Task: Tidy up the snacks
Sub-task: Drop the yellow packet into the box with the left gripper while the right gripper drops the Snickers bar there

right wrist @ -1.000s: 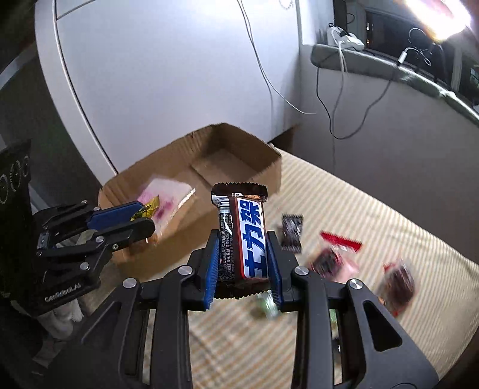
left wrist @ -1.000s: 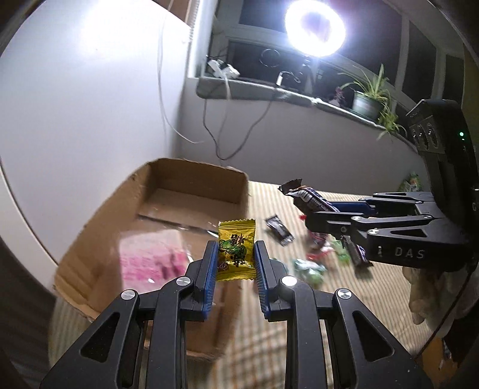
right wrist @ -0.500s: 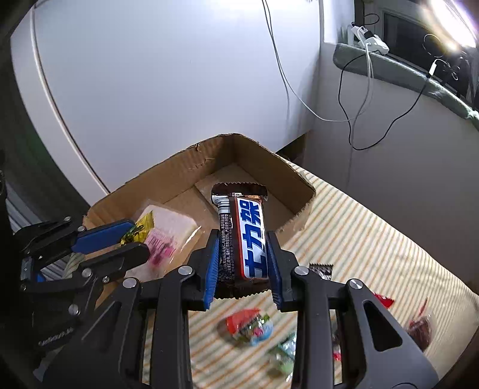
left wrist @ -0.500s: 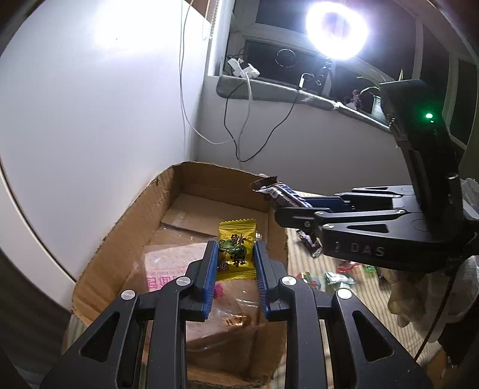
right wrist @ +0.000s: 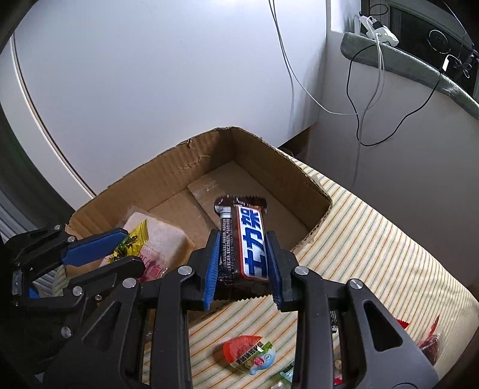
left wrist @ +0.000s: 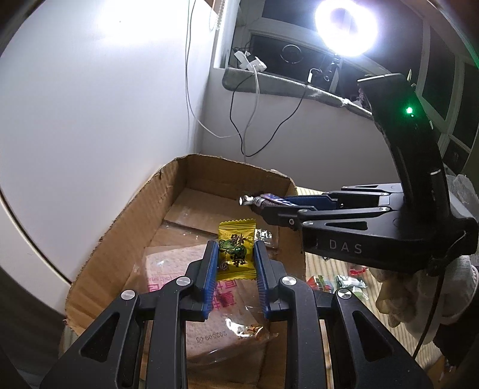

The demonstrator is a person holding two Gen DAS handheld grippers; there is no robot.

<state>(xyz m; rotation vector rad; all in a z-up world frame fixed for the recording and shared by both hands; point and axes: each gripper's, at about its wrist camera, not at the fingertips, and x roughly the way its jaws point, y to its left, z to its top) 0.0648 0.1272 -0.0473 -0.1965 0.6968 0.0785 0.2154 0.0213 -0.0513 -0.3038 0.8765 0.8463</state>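
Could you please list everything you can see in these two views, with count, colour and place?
cardboard box: one, brown, open-topped, on the striped surface against the white wall.
bread packet: one, clear wrap with pink print, lying inside the box.
yellow candy: one, yellow with green print, held above the box.
chocolate bar: one, brown wrapper with blue and white label, held over the box's near edge.
jelly cup: one, red lid, on the striped surface outside the box.
striped surface: one, cream with green and yellow stripes, under the box.
ring light: one, white, lit, by the window.
left gripper: black with blue pads, shut on the candy.
right gripper: black with blue pads, shut on the bar.
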